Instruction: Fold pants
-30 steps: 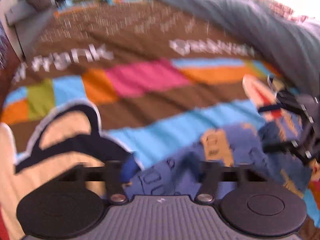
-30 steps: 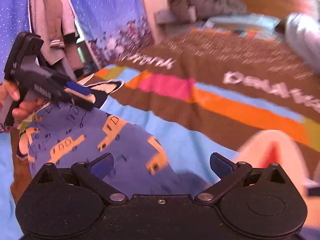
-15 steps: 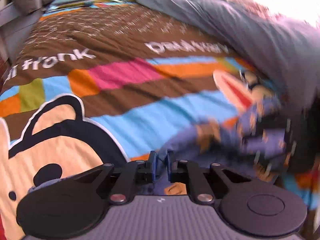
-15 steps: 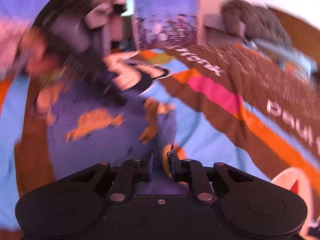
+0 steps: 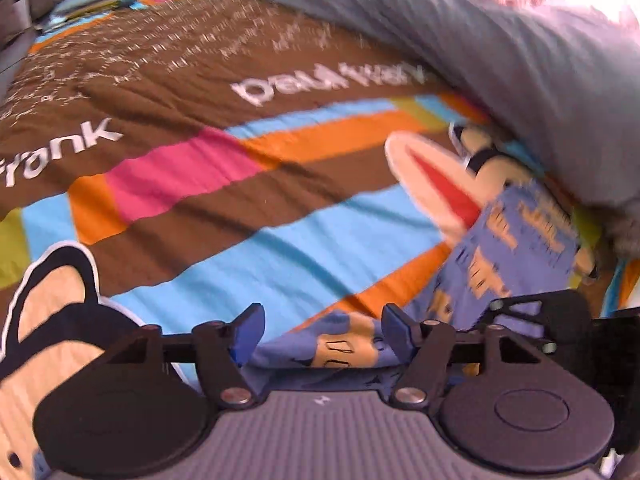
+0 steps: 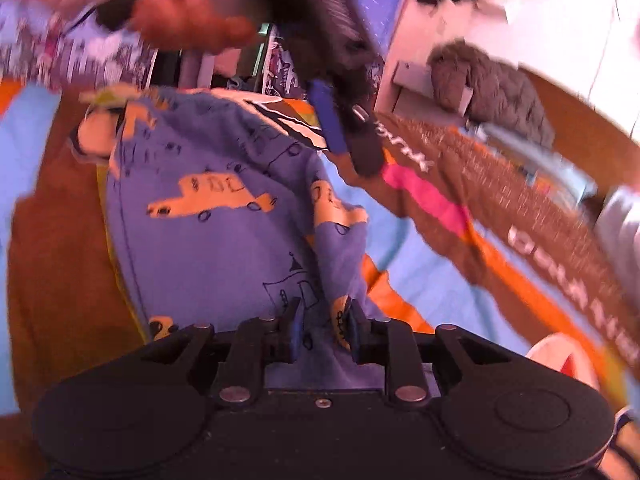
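The pants [image 6: 208,224] are small, purple-blue with orange car prints, lying on a colourful bedspread [image 5: 280,184]. In the right wrist view my right gripper [image 6: 322,330] is shut on a pinched fold of the pants at their near edge. In the left wrist view my left gripper [image 5: 322,330] stands open, with a fold of the pants [image 5: 340,352] lying between and just under its fingertips. The rest of the pants [image 5: 516,252] rises to the right. The left gripper also shows from outside in the right wrist view [image 6: 344,128], above the pants' far edge.
A grey duvet [image 5: 500,64] is heaped along the right side of the bed. A grey knitted cushion [image 6: 488,84] and a headboard lie at the far end. The person's hand [image 6: 188,24] holds the left gripper. Hanging clothes show beyond the bed.
My left gripper has opened and let go of the pants. My right gripper stays shut on them. The pants have been carried over to the right.
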`<state>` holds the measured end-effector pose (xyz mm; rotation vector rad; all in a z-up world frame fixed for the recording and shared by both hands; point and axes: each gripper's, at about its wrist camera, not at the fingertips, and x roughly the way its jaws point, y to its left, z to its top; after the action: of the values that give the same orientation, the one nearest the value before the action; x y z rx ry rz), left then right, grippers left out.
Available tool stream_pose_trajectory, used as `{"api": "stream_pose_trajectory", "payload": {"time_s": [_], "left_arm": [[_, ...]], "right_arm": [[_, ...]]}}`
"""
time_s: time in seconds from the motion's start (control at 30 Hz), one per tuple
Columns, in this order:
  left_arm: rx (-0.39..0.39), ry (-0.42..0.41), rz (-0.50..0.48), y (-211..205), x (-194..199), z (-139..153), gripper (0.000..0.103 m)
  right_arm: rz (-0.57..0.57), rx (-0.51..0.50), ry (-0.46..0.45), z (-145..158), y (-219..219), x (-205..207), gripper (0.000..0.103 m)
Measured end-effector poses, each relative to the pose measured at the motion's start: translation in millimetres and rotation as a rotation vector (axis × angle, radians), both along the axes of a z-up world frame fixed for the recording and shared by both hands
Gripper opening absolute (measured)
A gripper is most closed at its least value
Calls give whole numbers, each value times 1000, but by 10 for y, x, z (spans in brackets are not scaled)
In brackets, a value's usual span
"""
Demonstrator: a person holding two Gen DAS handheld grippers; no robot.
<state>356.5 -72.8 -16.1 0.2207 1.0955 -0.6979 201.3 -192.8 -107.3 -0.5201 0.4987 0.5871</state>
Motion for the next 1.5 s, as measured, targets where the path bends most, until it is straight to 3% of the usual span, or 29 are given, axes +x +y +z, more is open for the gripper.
{"api": "stream_pose_trajectory", "payload": {"time_s": [0.13, 0.23, 0.3, 0.47, 0.57, 0.6, 0.63, 0.73, 0.77, 0.87, 0.97, 1.03, 1.13, 1.17, 1.27, 1.33, 1.5], "left_arm": [[71, 74, -53, -81, 103, -148, 70], [45, 132, -50, -88, 121, -217, 50], [34, 168, -44, -105, 118, -267, 25], [7, 164, -11, -99, 30, -300, 12], [-29, 125, 58, -8, -52, -236, 9], [-38, 100, 81, 24, -95, -201, 8], [-39, 68, 101, 32, -129, -164, 8], [-14, -80, 144, -19, -258, -5, 7], [-5, -142, 164, -44, -301, 43, 7], [-12, -263, 284, -91, -315, 102, 7], [-23, -303, 400, -85, -156, -22, 6], [6, -297, 455, -100, -23, -189, 6], [58, -233, 533, -126, 118, -531, 6], [52, -243, 545, -134, 116, -588, 7], [89, -313, 513, -221, 47, -614, 10], [90, -323, 492, -232, -8, -543, 13], [-14, -324, 531, -9, -346, -334, 48]], "right_arm": [[-1, -21, -43, -25, 25, -39, 25], [-1, -27, -50, -39, 32, -35, 25], [1, -36, -53, -60, 35, -43, 25], [-1, -45, -61, -77, 47, -53, 25], [-19, -54, -83, -86, 51, -66, 37], [-33, -58, -95, -86, 53, -70, 48], [-57, -63, -112, -85, 48, -68, 64], [-155, -34, -136, -45, -37, -7, 95], [-182, -2, -131, -15, -95, 16, 98], [-269, 128, -166, 131, -336, 8, 101], [-397, 208, -198, 288, -663, 12, 102], [-485, 175, -173, 303, -898, 129, 102], [-672, 7, -25, 86, -1236, 488, 102], [-724, -35, 18, -27, -1353, 578, 102], [-804, 137, 108, -75, -1758, 654, 102], [-888, 143, 70, -40, -1870, 632, 102], [-976, 90, -95, 169, -2016, 329, 102]]}}
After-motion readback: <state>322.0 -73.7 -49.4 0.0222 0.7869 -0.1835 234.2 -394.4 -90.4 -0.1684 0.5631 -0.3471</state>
